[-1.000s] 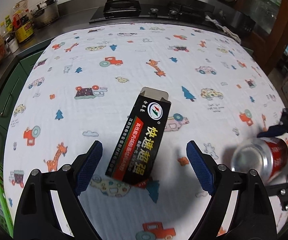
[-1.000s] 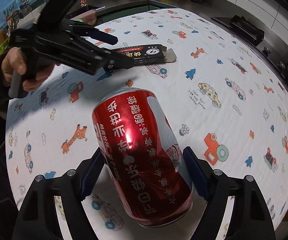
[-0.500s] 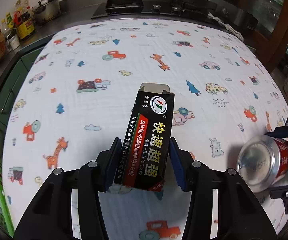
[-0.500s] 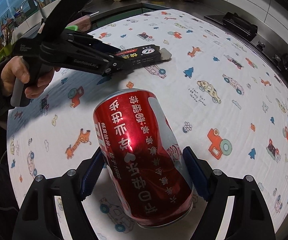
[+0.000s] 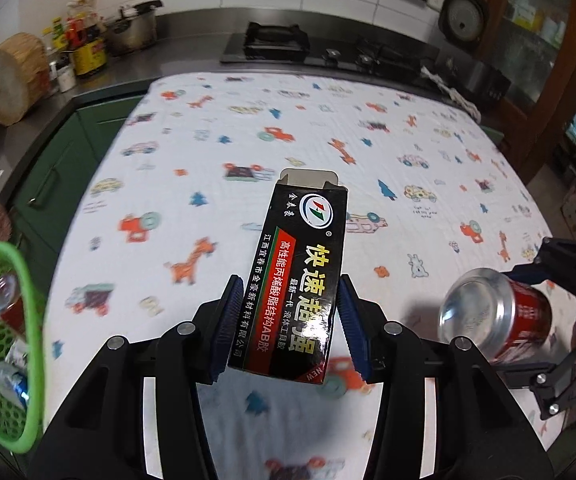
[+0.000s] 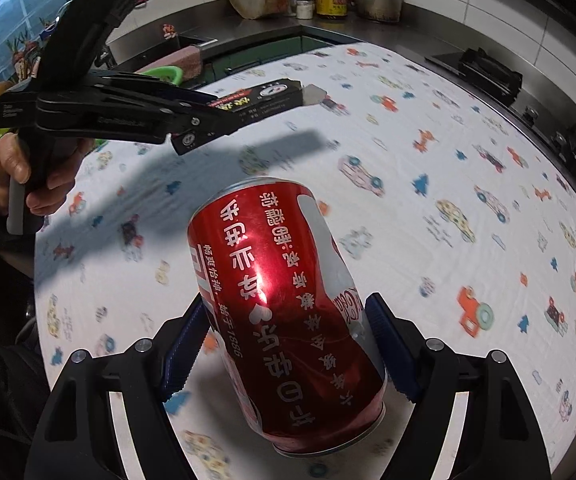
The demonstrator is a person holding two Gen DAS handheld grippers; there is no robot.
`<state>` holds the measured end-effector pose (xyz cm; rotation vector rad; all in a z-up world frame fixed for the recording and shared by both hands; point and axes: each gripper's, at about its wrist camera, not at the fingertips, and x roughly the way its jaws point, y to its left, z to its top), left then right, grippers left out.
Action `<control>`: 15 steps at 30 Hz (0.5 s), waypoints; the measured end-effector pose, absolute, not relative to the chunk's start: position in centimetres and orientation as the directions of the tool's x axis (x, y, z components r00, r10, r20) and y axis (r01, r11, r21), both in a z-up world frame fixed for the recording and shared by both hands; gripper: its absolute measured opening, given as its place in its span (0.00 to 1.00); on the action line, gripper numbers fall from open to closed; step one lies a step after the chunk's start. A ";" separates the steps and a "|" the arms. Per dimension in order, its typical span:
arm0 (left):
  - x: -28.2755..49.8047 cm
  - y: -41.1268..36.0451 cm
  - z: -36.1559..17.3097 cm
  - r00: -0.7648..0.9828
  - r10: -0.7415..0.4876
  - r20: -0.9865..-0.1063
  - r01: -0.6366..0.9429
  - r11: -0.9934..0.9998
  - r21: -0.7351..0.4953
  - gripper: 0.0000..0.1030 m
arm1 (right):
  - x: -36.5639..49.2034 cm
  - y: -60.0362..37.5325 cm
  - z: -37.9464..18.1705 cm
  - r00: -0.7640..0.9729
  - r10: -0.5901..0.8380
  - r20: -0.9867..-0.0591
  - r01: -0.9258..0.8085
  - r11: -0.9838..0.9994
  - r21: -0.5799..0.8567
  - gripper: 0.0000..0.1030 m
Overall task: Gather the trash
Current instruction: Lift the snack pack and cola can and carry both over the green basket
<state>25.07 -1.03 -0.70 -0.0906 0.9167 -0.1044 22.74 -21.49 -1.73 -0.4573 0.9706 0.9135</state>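
My left gripper [image 5: 288, 328] is shut on a black glue box [image 5: 300, 276] with Chinese lettering and holds it above the cartoon-print tablecloth [image 5: 328, 140]. The box also shows in the right wrist view [image 6: 265, 98], raised off the cloth. My right gripper [image 6: 285, 344] is shut on a red soda can [image 6: 283, 308], held tilted above the cloth; the can also shows in the left wrist view [image 5: 492, 320]. A green mesh basket [image 5: 3, 344] at the table's left edge holds several cans.
A gas hob [image 5: 328, 46] runs along the far counter. A wooden chopping block [image 5: 11, 78], bottles and a steel pot [image 5: 135, 32] stand at the back left. Green cabinets [image 5: 59, 176] lie left of the table.
My left gripper closed on the black box and lifted it off the cloth, moving toward the green basket. My right gripper stayed shut on the can and rose a little.
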 end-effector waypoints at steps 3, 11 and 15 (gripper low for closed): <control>23.4 0.8 0.2 0.624 -0.118 -0.772 0.025 0.991 -0.131 0.46 | 21.8 -20.0 -1.4 0.248 0.462 -0.852 -0.836 0.547 0.053 0.73; 18.9 6.8 2.1 0.668 -0.055 -0.742 -0.059 0.990 -0.126 0.46 | 19.6 -15.6 -0.2 0.245 0.504 -0.828 -0.851 0.521 0.066 0.73; 16.9 10.0 2.6 0.681 -0.027 -0.732 -0.103 0.986 -0.133 0.46 | 18.8 -12.9 0.2 0.238 0.527 -0.816 -0.857 0.510 0.079 0.73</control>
